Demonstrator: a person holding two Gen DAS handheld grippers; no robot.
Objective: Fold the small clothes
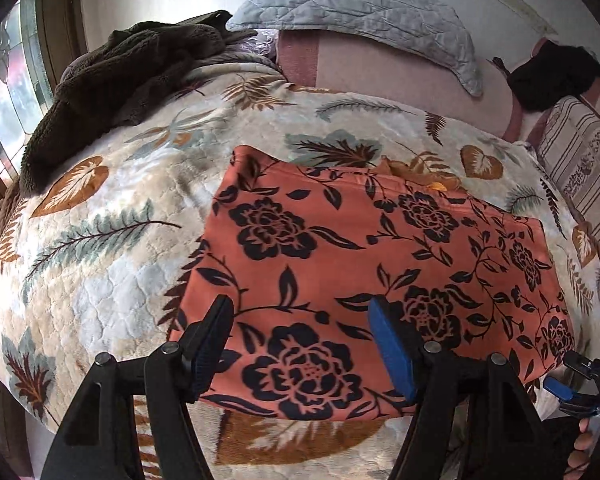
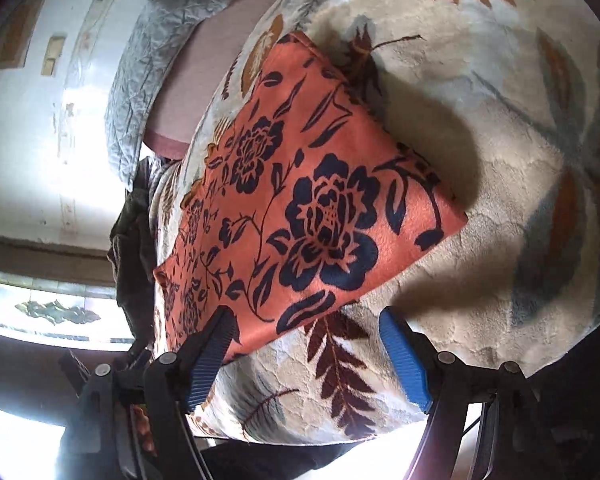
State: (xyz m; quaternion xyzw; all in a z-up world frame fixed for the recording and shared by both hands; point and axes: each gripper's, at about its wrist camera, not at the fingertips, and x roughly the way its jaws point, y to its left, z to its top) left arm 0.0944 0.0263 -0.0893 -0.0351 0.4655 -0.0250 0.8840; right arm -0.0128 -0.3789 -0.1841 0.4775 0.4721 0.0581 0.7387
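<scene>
Claws spread wide, left claw (image 1: 302, 344) low over folded orange garment (image 1: 364, 264) (black flowers), right claw (image 2: 306, 350) tilted beside its edge.

No readable text or labels anywhere

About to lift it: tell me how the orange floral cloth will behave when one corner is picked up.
The orange floral cloth looks soft and thin, so it would probably droop. It lies in folded layers, which may slide apart. The plush blanket beneath probably grips it rather than letting it slide.
</scene>
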